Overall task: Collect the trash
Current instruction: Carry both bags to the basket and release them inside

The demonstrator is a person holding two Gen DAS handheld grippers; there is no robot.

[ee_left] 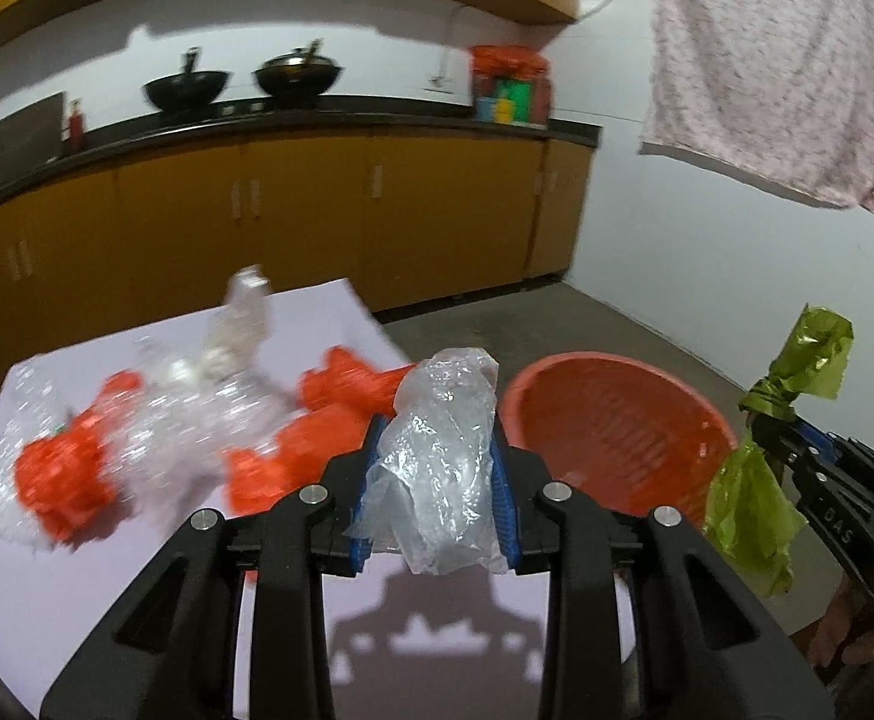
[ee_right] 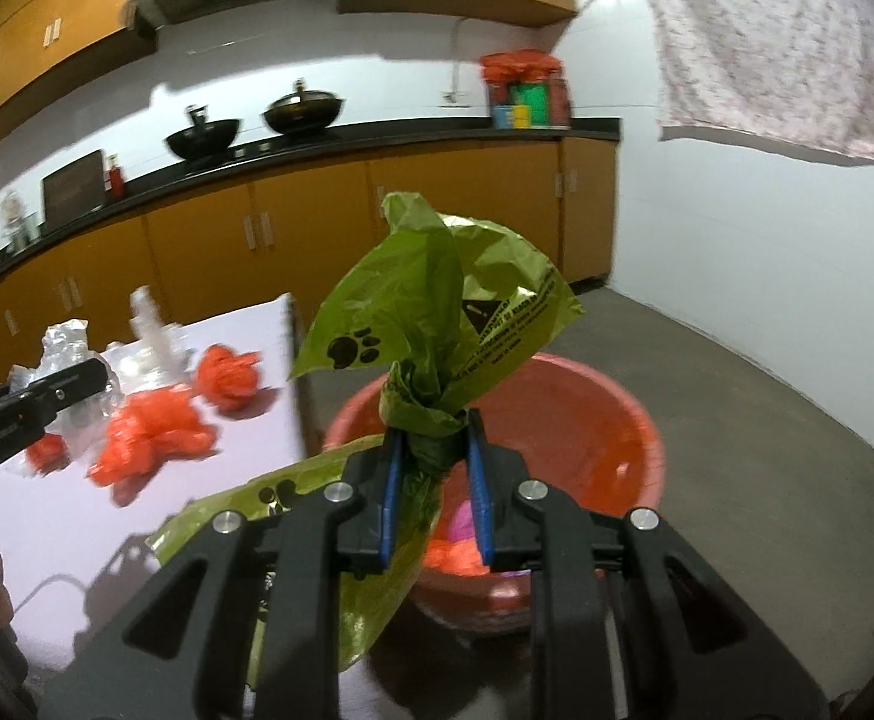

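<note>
Orange kitchen cabinets point(ee_left: 257, 210) back our white table point(ee_left: 137, 600). Our left gripper point(ee_left: 437, 468) pinches crumpled clear plastic film point(ee_left: 443, 456); our right gripper point(ee_right: 434, 462) clamps a knotted green plastic bag point(ee_right: 437, 324). Orange and pink scraps lie in the round red plastic basin point(ee_right: 617, 420).

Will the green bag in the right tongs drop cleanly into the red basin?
Probably slowly: the green bag looks thin, floppy and light, its loose ends splaying around the right tongs. It may cling or drift past the red basin.

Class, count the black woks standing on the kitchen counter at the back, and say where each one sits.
2. The left wok and the right wok stand side by side on the dark counter; others may be hidden.
</note>
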